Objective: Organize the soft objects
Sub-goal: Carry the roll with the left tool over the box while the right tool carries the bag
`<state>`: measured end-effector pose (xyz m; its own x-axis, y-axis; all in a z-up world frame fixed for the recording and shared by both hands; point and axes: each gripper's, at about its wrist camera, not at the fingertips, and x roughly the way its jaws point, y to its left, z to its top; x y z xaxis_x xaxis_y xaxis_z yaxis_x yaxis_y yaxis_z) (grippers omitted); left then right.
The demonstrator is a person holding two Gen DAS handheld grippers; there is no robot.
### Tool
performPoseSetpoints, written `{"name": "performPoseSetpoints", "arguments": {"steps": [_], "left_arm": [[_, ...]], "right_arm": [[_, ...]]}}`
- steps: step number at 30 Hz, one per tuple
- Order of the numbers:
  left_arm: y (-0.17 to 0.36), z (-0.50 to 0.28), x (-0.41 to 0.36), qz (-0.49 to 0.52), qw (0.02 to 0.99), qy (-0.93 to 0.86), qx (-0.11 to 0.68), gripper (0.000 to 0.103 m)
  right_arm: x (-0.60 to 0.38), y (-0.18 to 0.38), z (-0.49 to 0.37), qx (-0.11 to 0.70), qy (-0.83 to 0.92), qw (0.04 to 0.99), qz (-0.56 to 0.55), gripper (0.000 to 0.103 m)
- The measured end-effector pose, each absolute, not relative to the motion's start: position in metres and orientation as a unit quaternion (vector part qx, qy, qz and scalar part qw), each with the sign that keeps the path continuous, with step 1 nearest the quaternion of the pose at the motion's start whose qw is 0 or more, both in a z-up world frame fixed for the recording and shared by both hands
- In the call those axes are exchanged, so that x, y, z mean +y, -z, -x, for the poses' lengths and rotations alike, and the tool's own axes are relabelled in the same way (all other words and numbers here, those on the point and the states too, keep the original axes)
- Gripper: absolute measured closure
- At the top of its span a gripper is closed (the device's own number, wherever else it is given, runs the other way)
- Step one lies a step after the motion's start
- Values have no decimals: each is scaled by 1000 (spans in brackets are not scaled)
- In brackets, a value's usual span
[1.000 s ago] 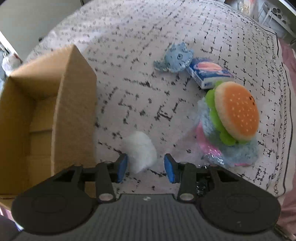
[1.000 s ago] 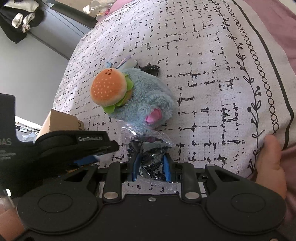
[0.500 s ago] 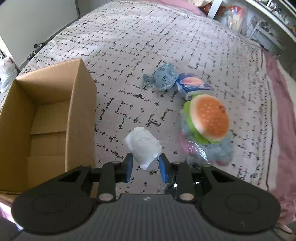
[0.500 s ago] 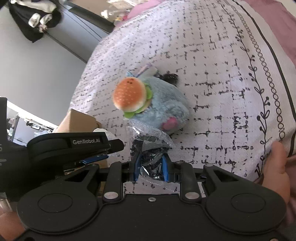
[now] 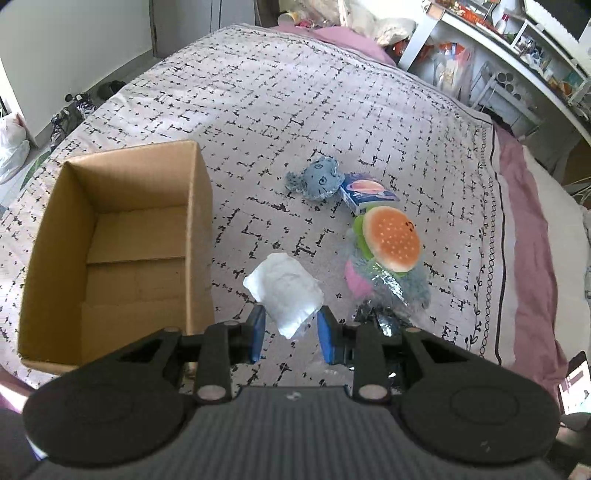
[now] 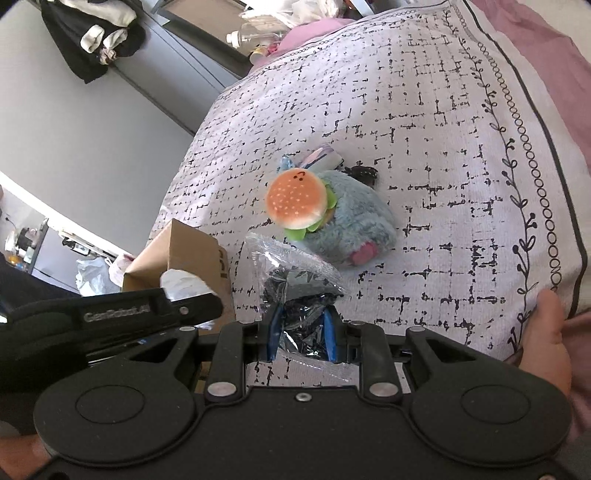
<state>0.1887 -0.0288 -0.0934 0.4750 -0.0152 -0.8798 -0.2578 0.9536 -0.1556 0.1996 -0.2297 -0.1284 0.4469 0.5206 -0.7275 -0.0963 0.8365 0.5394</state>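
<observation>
My left gripper [image 5: 290, 334] is shut on a white soft pad [image 5: 284, 291] and holds it above the bedspread, just right of an open cardboard box [image 5: 110, 236]. A clear plastic bag with dark contents [image 6: 295, 284] is clamped in my right gripper [image 6: 301, 338], lifted off the bed. Ahead lie a burger plush [image 5: 391, 238] [image 6: 297, 203] leaning on a fluffy blue-grey plush [image 6: 354, 229], a small blue plush [image 5: 319, 177] and a blue packet [image 5: 367, 194]. The left gripper's body [image 6: 110, 317] with the white pad shows at the left of the right wrist view.
The bed has a white bedspread with black marks [image 5: 295, 110] and a pink sheet [image 5: 532, 236] along its right side. White shelves with clutter [image 5: 498, 44] stand beyond the bed. A person's thumb [image 6: 546, 332] shows at the right. Dark clothes [image 6: 96, 33] hang by the wall.
The left gripper closed on the white pad and lifted it off the bedspread. The right gripper rose too with the plastic bag still held; both views now show more of the bed.
</observation>
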Motion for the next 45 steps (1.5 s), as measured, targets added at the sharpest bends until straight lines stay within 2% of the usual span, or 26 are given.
{"name": "performPoseSetpoints", "arguments": {"steps": [19,45], "left_arm": [[67,-159,9,169,861,-55,477,74],[59,-163,109,225,854,-93,460,74]], "right_arm": [[-209,83,-184,453,-161,858,-180,79],[-113,48,-205,450,-191,863,-124,79]]}}
